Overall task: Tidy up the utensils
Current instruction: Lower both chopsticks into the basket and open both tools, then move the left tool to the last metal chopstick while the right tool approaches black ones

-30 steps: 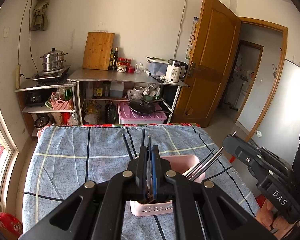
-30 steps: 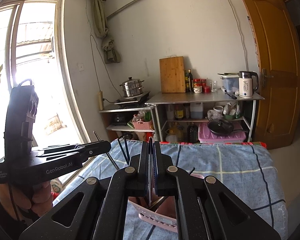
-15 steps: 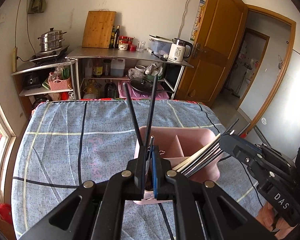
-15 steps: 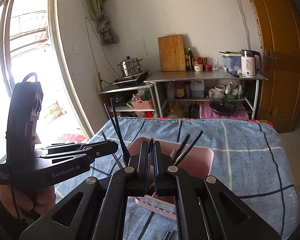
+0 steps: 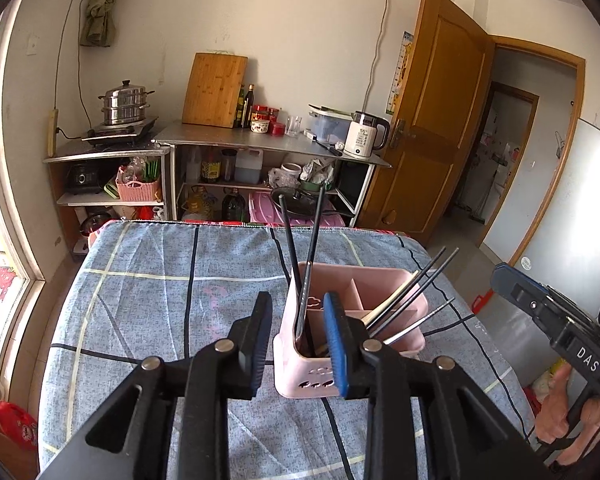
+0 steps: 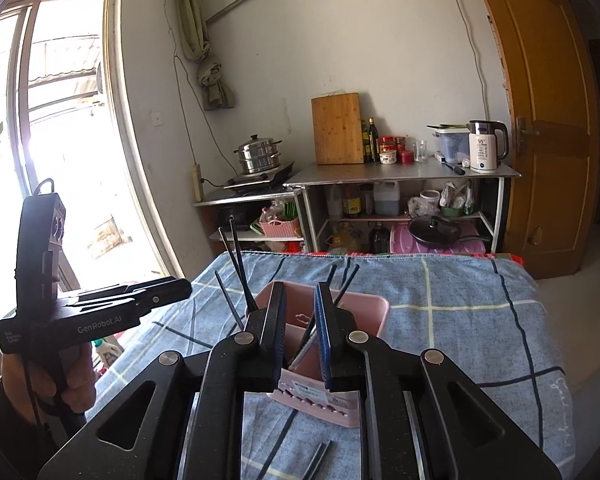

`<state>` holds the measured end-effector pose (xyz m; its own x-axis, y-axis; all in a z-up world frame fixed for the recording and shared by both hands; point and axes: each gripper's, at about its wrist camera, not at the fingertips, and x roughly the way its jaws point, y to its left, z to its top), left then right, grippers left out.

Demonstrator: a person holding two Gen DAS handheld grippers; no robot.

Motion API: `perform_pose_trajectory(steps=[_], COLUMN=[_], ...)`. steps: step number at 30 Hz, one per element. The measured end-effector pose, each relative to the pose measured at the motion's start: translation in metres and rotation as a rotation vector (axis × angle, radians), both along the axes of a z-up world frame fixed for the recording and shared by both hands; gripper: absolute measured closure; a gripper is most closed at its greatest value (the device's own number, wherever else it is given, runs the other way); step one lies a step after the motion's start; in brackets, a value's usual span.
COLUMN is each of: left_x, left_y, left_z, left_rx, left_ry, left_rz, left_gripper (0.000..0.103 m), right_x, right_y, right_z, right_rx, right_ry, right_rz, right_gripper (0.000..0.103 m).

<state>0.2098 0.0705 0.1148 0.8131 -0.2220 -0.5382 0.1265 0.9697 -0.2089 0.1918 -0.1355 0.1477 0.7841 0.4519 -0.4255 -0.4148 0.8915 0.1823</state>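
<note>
On the blue checked table (image 5: 148,296), toward its right edge, stands one pink holder (image 5: 352,320); two black chopsticks (image 5: 300,248) rise from its near-left compartment, several more lean right. Left gripper (image 5: 296,344) and right gripper (image 6: 300,332) both gape, empty; two loose chopsticks (image 6: 300,452) lie before the holder.

surface: table (image 5: 148,312) covered by blue checked cloth (image 6: 460,320). pink utensil holder (image 5: 300,376) stands on it, toward the near right side. dark chopsticks (image 6: 316,462) lie flat at the near edge.
</note>
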Motion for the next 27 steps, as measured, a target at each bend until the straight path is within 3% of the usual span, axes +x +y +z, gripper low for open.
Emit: perform_pose_trajectory(steps=[6,15,27], left_x=[-0.050,-0.105,-0.125], left_y=[0.001,-0.010,-0.014], left_z=[-0.008,-0.047,-0.090], left_rx=[0.007,-0.007,-0.038], left_ry=[-0.037,-0.020,0.053], left_rz=[-0.003,-0.014,-0.018], left_gripper=[0.071,0.071,0.071], right_x=[-0.040,-0.079,-0.079], right_y=[-0.019,-0.029,-0.017], right_z=[-0.010,-0.064,-0.133], right_rx=[-0.020,-0.057,-0.093], right_ry=[0.000,0.113,0.290], right_rz=[-0.019,-0.016,-0.002], right_gripper=[0.088,0.088,0.088])
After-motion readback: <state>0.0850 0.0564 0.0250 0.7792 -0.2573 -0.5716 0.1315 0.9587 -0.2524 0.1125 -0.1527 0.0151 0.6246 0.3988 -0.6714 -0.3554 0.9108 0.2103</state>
